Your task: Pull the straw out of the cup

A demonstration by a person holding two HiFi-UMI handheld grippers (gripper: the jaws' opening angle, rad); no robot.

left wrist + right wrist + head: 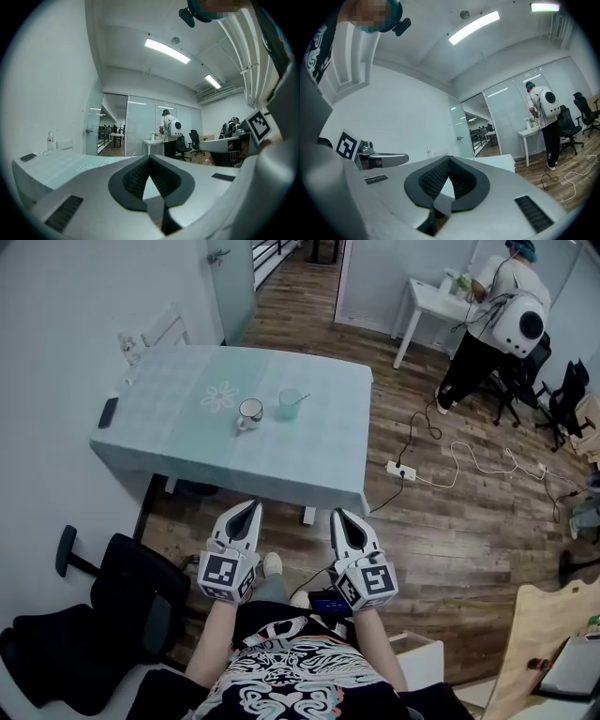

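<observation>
A pale green cup [290,404] with a thin straw [300,400] leaning out of it stands on the table [187,451] with a light green cloth, beside a white mug [249,412]. My left gripper [249,507] and right gripper [339,516] are held side by side in front of the table's near edge, well short of the cup. Both are shut with nothing between the jaws. In the left gripper view the left gripper [149,157] shows its tips touching; in the right gripper view the right gripper [449,158] does too.
A black phone [109,412] and a clear bottle [128,351] sit at the table's left side. A black office chair [84,615] stands at the lower left. A power strip [401,470] with cables lies on the wooden floor. A person [492,320] works at a white desk far right.
</observation>
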